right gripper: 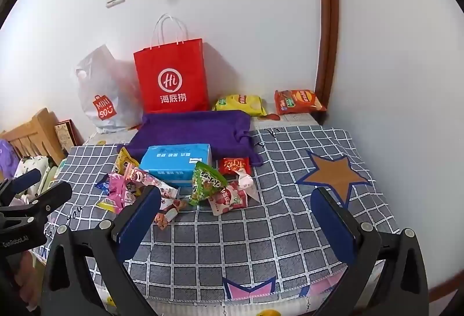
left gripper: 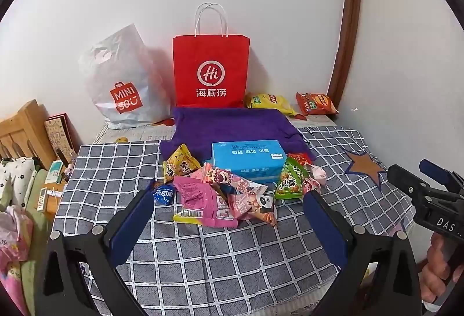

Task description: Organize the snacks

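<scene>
A heap of small snack packets lies on the grey checked cloth (left gripper: 116, 171): a pink packet (left gripper: 200, 200), a green packet (left gripper: 290, 179), a yellow packet (left gripper: 179, 162) and a small blue one (left gripper: 163, 195), around a blue tissue pack (left gripper: 246, 159). In the right wrist view the green packet (right gripper: 207, 181), a red packet (right gripper: 233, 165) and the tissue pack (right gripper: 177, 161) show. My left gripper (left gripper: 229, 205) hangs open just short of the heap, holding nothing. My right gripper (right gripper: 236, 200) stands open over the cloth to the heap's right, also bare.
A purple cloth bag (left gripper: 232, 124) lies behind the heap. A red paper bag (left gripper: 210, 69) and a silver plastic bag (left gripper: 124, 84) lean on the wall. Yellow (left gripper: 268, 103) and orange (left gripper: 316, 104) chip bags sit at the back right. A wooden headboard (left gripper: 23, 130) stands left.
</scene>
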`<state>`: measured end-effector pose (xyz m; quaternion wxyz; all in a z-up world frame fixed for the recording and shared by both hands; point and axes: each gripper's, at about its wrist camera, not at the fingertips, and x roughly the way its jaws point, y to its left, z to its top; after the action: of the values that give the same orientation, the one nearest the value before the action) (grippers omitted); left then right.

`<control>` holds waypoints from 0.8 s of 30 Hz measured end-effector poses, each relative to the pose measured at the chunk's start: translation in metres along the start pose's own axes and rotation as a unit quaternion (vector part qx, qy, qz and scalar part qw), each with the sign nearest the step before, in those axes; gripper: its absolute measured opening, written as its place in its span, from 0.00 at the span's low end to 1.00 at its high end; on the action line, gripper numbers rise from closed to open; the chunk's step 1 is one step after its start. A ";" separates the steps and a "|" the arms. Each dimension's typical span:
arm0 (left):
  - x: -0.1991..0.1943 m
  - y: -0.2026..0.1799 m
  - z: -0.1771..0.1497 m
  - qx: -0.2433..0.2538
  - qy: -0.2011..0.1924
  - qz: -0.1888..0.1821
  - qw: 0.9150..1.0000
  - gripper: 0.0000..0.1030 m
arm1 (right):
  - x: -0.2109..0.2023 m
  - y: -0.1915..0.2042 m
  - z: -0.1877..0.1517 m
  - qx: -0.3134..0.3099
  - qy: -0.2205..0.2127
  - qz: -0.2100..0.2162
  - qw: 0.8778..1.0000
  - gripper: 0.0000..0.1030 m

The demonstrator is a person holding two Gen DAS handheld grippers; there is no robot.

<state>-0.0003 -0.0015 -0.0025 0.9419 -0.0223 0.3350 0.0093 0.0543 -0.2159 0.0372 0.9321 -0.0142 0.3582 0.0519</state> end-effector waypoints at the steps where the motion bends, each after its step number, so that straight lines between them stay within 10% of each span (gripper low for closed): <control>1: -0.001 0.000 -0.001 -0.002 -0.002 0.000 1.000 1.00 | 0.000 0.000 0.000 -0.002 0.000 -0.001 1.000 0.99; 24: -0.009 0.006 0.004 -0.010 -0.011 -0.007 1.000 1.00 | -0.001 0.004 -0.002 -0.010 -0.006 0.007 1.000 0.99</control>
<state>-0.0049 0.0047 0.0058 0.9452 -0.0342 0.3245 0.0059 0.0517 -0.2119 0.0370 0.9338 -0.0207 0.3519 0.0620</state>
